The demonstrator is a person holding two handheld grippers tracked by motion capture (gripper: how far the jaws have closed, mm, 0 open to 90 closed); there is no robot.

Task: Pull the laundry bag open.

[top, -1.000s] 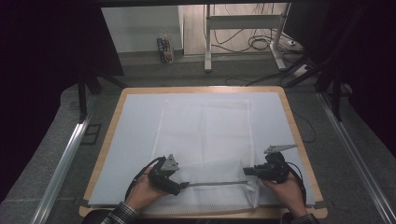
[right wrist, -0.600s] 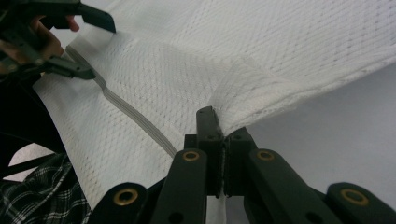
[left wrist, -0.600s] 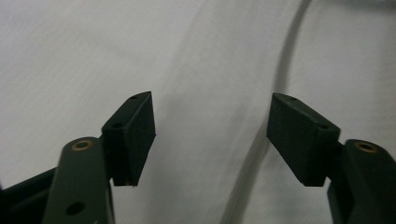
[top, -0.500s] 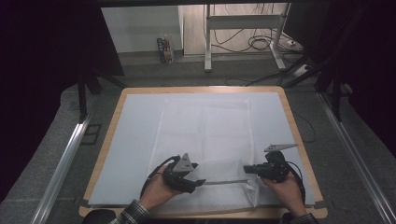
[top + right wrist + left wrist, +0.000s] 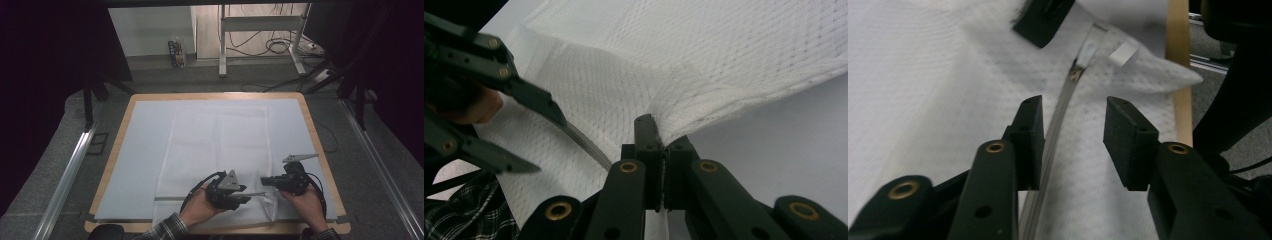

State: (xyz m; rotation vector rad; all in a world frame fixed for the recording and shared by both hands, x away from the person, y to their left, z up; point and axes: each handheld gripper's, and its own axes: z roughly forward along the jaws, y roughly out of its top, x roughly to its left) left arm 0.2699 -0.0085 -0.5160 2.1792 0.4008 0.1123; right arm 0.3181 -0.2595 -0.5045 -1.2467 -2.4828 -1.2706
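We are running the left hand-held gripper [image 5: 1073,142], jaws half open and just closing astride the zipper [image 5: 1058,120], along the bag [image 5: 220,145] toward the pull [image 5: 1087,54]; the right hand-held gripper [image 5: 663,150] is pinching the bag's corner.

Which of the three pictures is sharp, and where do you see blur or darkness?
High view: the mesh bag is evenly lit, the room's sides are dark. Left gripper view: the zipper and its pull are soft with blur. Right gripper view: the mesh by the right gripper is sharp.
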